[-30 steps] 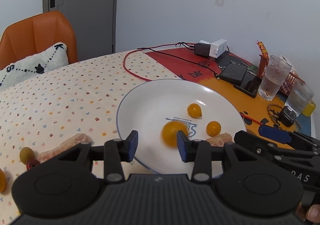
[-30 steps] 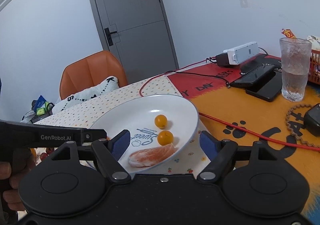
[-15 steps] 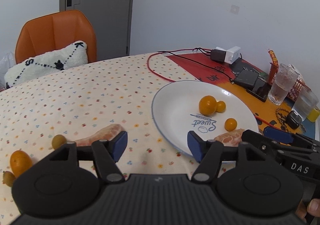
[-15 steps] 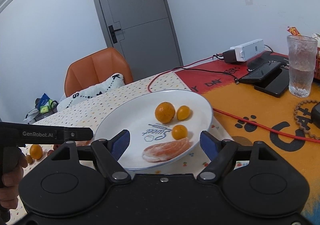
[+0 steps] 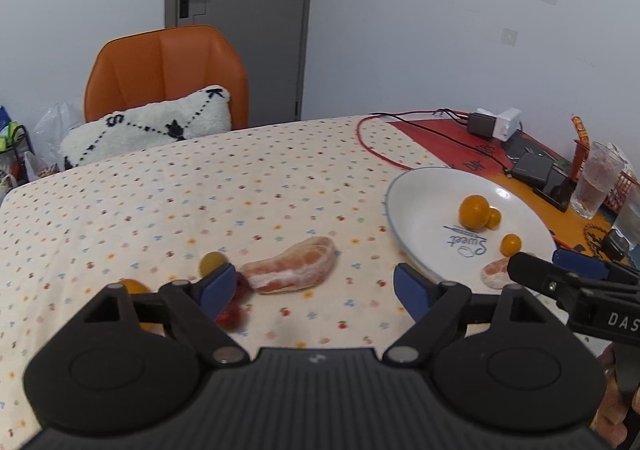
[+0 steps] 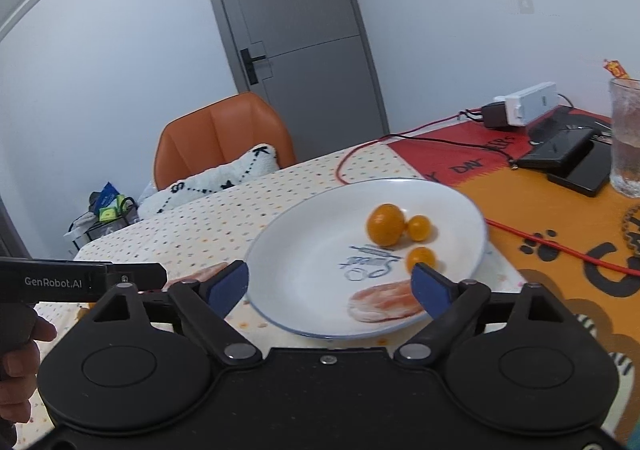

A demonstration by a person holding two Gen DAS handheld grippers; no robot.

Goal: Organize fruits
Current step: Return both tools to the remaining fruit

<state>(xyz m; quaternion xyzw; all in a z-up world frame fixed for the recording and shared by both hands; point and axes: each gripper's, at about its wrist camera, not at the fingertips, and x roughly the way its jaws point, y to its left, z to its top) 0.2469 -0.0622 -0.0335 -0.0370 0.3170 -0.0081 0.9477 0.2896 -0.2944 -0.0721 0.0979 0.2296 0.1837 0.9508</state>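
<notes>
My left tool (image 5: pixel 310 282) has dropped the small orange (image 5: pixel 474 212) on the white plate (image 5: pixel 416 201) and swung, jaws apart and empty, over the pomelo segment (image 5: pixel 294 271) on the counter (image 5: pixel 160 201), likely my next pick; right tool (image 6: pixel 330 282) hovers wide apart.

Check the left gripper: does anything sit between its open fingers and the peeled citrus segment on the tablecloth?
Nothing visible does. The left gripper is open, and the citrus segment lies just ahead on bare cloth; red berries sit beside its left finger, off the path.

Peeled segment (image 5: pixel 294 265) on tablecloth, flat
</notes>
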